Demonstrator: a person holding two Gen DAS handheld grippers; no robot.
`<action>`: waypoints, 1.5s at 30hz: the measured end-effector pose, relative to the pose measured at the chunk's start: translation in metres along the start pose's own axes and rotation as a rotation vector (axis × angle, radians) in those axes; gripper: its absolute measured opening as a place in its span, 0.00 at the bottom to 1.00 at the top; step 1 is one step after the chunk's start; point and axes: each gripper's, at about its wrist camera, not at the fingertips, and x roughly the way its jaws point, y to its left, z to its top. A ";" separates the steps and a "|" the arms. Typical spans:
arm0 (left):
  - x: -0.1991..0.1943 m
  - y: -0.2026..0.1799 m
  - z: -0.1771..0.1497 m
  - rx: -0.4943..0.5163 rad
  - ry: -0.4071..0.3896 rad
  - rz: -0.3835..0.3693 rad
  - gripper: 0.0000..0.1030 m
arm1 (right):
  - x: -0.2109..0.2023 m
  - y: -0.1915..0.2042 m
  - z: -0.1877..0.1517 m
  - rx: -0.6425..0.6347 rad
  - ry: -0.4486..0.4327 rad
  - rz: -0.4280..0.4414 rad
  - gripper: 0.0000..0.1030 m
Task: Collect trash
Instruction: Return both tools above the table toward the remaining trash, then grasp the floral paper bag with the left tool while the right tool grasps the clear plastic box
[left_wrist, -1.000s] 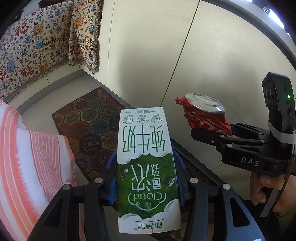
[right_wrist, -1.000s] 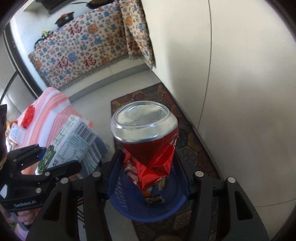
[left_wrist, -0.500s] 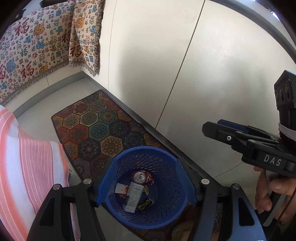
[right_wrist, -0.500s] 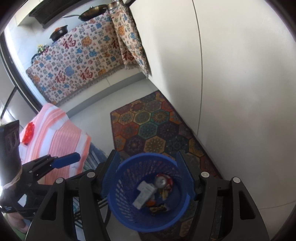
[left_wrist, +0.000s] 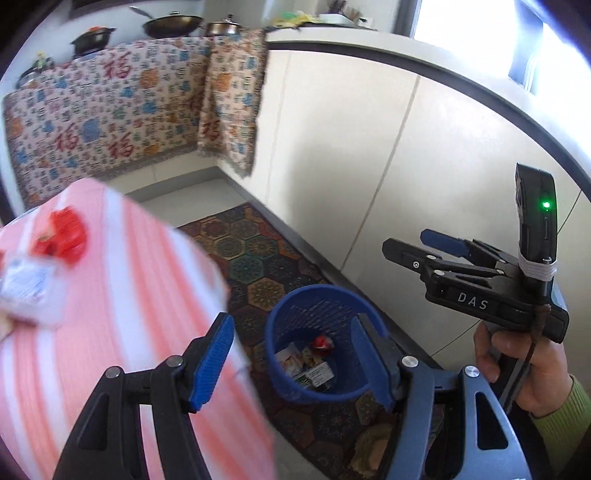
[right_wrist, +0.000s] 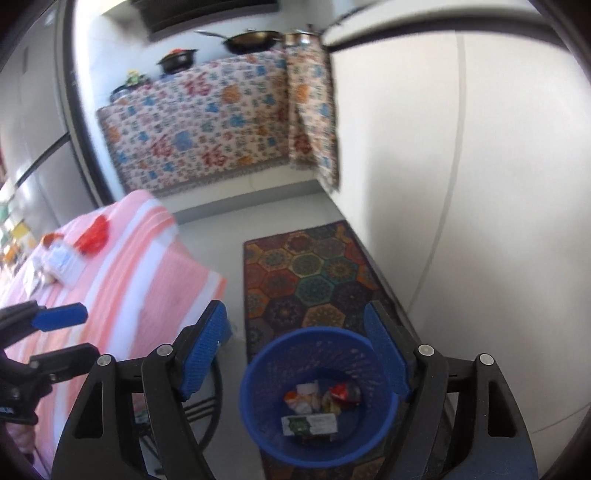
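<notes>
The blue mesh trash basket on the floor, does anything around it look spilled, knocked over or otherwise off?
Nothing stands out. The blue mesh trash basket stands upright on the patterned rug, with the crushed red can and green-and-white milk carton inside, nothing spilled beside it.

i see a blue plastic mesh basket (right_wrist: 258, 417) on a woven patterned rug (right_wrist: 306, 269), a printed paper carton (right_wrist: 309, 424) inside, striped cloth on the table (left_wrist: 122, 295), glossy smooth cabinet panels (left_wrist: 332, 155).
</notes>
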 end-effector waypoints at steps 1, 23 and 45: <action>-0.010 0.013 -0.009 -0.011 0.003 0.025 0.66 | 0.000 0.018 0.000 -0.039 -0.006 0.020 0.79; -0.089 0.255 -0.094 -0.309 0.028 0.512 0.66 | 0.054 0.299 -0.061 -0.559 0.164 0.337 0.85; -0.144 0.311 -0.113 -0.408 -0.070 0.408 0.69 | 0.054 0.294 -0.062 -0.506 0.190 0.351 0.94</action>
